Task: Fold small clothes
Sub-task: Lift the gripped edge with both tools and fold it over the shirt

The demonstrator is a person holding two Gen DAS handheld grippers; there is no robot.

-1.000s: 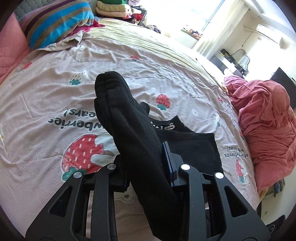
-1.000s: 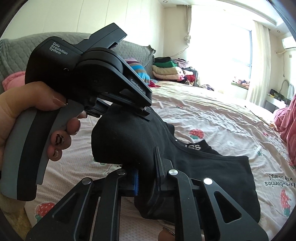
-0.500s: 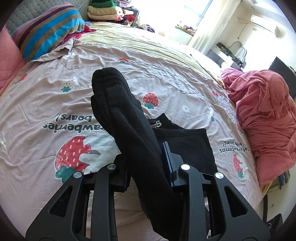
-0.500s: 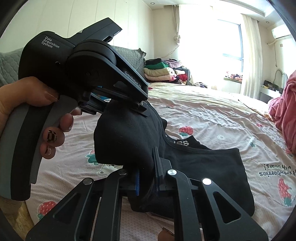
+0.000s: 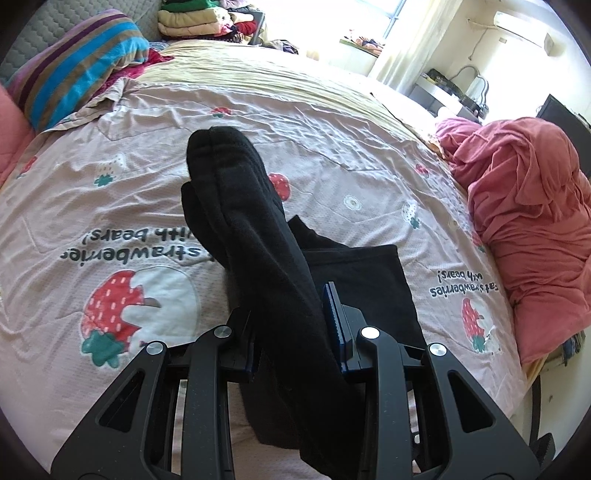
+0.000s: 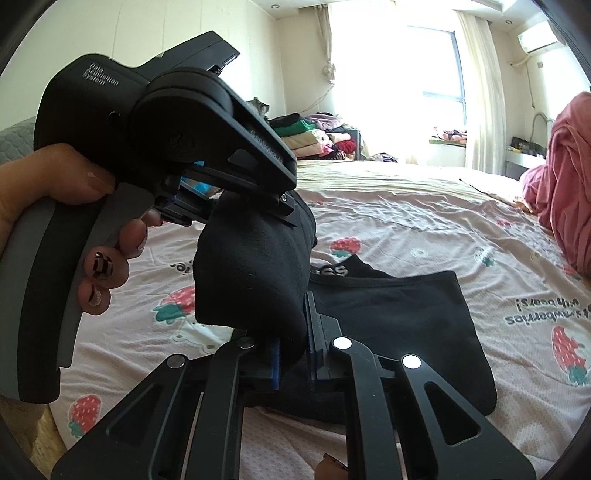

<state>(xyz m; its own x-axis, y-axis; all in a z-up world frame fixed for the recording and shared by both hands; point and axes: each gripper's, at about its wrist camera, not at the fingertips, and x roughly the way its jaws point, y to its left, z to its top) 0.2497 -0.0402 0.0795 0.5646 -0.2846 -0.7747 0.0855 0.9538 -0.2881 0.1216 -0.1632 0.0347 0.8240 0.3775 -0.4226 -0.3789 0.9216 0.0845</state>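
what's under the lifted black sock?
Under the black sock: strawberry bedsheet and part of black underwear lying flat. The sock hides the underwear's near edge and its waistband lettering's start.

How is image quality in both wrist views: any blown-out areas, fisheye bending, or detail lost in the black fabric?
Left wrist: the window is overexposed, the bed sheet bows strongly, and the black socks show little texture. Right wrist: the window blows out to white, while the left gripper and the socks read nearly as silhouettes; both views are sharp.
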